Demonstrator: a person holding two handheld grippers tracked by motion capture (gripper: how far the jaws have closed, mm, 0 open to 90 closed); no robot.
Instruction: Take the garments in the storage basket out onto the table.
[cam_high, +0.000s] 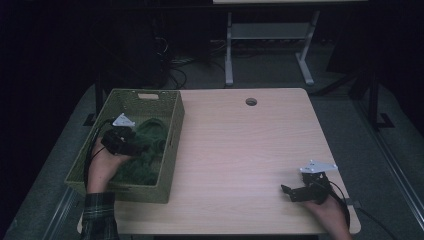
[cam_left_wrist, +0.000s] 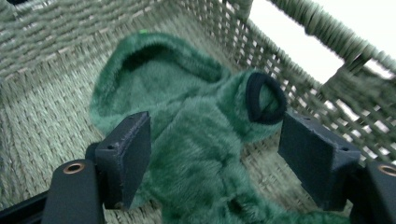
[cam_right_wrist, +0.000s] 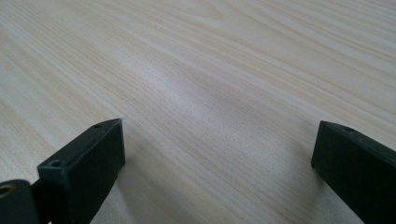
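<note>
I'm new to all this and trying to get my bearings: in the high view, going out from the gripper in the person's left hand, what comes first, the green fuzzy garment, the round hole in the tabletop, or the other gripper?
1. Green fuzzy garment: in the woven basket, right under the left gripper.
2. Round hole: far edge of the table.
3. Right gripper: near right corner.
</note>
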